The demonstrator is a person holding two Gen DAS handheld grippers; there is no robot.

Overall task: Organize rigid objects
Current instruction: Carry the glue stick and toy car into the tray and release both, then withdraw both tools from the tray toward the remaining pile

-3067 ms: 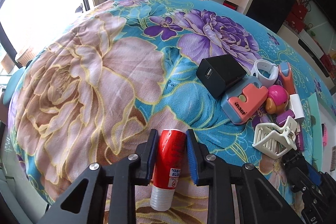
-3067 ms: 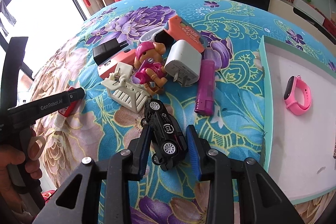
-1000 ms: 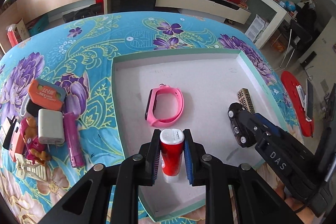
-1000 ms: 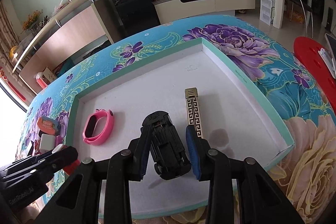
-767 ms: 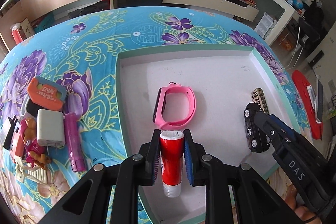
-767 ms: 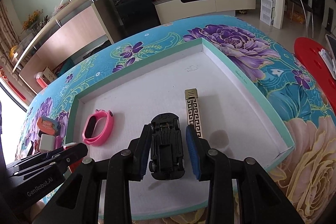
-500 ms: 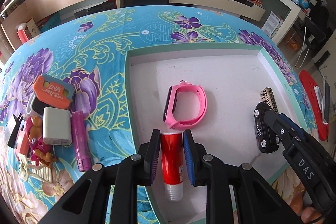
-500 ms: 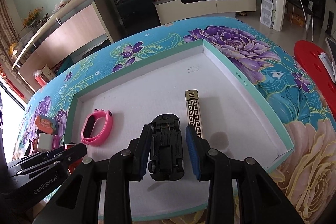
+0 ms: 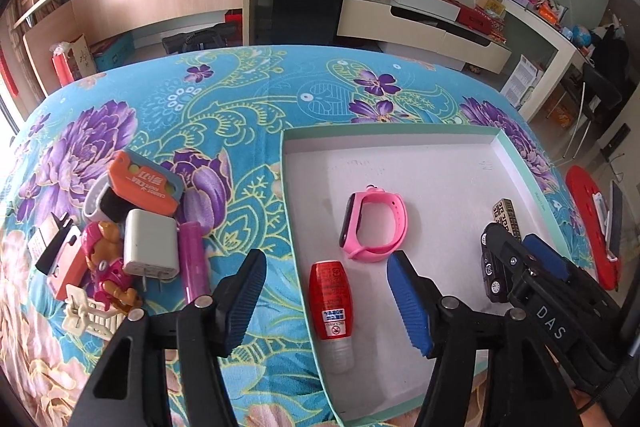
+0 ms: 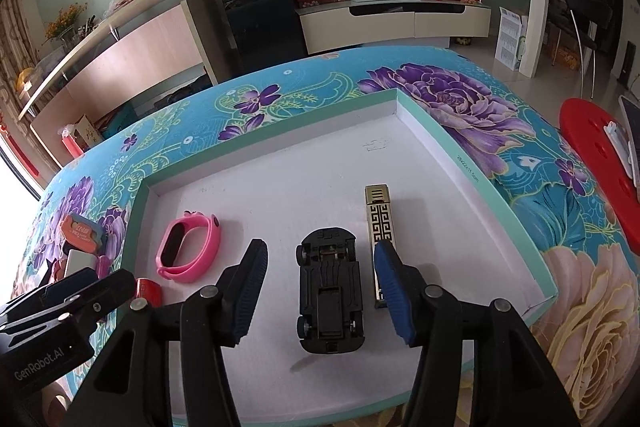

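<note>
A white tray with a mint-green rim lies on the flowered cloth. In it lies a red tube, clear cap toward me, between the jaws of my left gripper. Those jaws are opening and do not touch the tube. My right gripper is opening too. A black toy car lies upside down between its pads, free of both. A pink wristband and a gold patterned bar also lie in the tray. The right gripper shows at the tray's right side in the left wrist view.
Left of the tray on the cloth lies a pile: an orange case, a white charger, a purple stick, a small doll and a white toy basket. A red stool stands off the right edge.
Both grippers were shut on their loads a second ago; now both pairs of jaws stand apart. The red tube and the black car lie loose in the tray. The left gripper drew back slightly.
</note>
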